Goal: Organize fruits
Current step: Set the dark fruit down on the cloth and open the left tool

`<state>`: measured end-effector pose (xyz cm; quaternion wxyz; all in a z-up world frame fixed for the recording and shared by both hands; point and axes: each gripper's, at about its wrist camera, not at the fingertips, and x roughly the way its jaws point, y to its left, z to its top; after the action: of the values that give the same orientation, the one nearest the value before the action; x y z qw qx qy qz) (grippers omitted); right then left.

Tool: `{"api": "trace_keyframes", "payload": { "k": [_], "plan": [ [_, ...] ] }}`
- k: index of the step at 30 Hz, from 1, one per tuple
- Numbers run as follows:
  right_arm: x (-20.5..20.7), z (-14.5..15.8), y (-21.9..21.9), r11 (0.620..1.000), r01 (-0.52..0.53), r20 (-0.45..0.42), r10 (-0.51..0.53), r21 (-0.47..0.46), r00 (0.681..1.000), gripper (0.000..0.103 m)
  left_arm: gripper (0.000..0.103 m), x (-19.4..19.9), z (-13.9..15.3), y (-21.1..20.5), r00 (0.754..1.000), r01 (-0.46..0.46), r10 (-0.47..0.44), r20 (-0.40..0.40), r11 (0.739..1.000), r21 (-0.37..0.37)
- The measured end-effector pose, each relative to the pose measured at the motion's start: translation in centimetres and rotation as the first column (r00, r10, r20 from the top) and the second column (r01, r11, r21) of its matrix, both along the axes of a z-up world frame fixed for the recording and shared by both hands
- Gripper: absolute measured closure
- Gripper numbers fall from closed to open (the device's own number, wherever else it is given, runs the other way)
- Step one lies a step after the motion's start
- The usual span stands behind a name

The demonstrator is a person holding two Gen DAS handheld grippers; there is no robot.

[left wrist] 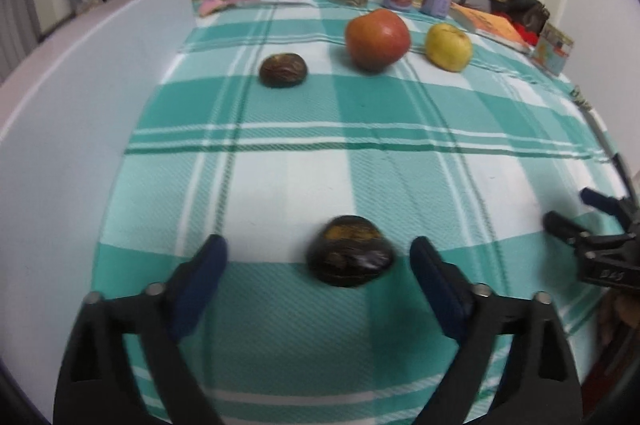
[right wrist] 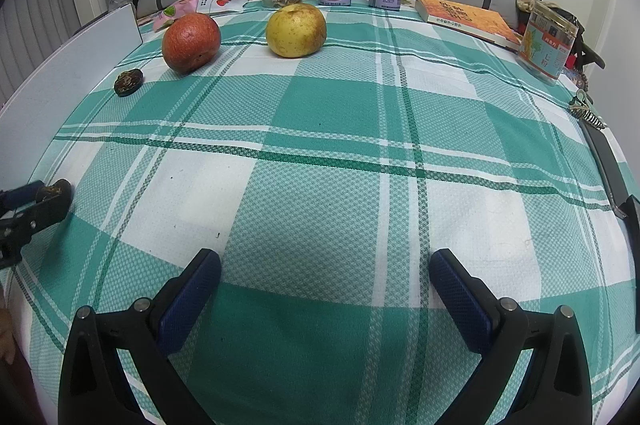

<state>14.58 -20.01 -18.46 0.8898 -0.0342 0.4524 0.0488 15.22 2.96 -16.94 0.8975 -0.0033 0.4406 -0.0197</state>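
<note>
1. My left gripper [left wrist: 318, 261] stood open around the dark fruit [left wrist: 350, 251] on the cloth [left wrist: 280, 185], pads clear of it.
2. It looked small, light, hard-shelled; I judged a gentle squeeze across its sides best.
3. My right gripper [right wrist: 325, 275] hung open, empty.

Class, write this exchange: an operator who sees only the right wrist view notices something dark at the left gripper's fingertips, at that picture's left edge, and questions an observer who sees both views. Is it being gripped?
Operator: My right wrist view only shows that gripper side-on. Is it gripping something?
Observer: No. In the left wrist view a dark fruit lies on the checked cloth between the left gripper and its open jaws, touching neither pad.
Operator: Is it centred in the gap?
Observer: Not quite. It sits towards the right side of the gap as that picture shows it, with more bare cloth on its left.
</note>
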Motion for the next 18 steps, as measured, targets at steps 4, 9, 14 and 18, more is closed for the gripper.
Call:
{"api": "trace_keyframes", "payload": {
  "k": [4,9,14,18],
  "plan": [
    [0.0,0.0,0.0,1.0,-0.001,0.0,0.001,0.0,1.0,0.0,0.004,0.3,-1.0,0.3,1.0,-0.004,0.004,-0.015,1.0,0.019],
    [0.0,0.0,0.0,1.0,0.0,-0.001,0.0,0.003,1.0,0.0,0.002,0.3,-1.1,0.3,1.0,-0.003,0.004,-0.021,1.0,0.026],
    [1.1,0.4,-0.1,1.0,0.005,-0.026,-0.004,0.022,1.0,0.0,0.002,0.3,-1.1,0.2,1.0,-0.004,0.005,-0.02,1.0,0.025],
    [6.0,2.5,0.1,0.996,0.008,-0.002,-0.007,0.089,1.0,0.0,0.002,0.3,-1.1,0.3,1.0,-0.003,0.003,-0.021,1.0,0.025]
  ]
}}
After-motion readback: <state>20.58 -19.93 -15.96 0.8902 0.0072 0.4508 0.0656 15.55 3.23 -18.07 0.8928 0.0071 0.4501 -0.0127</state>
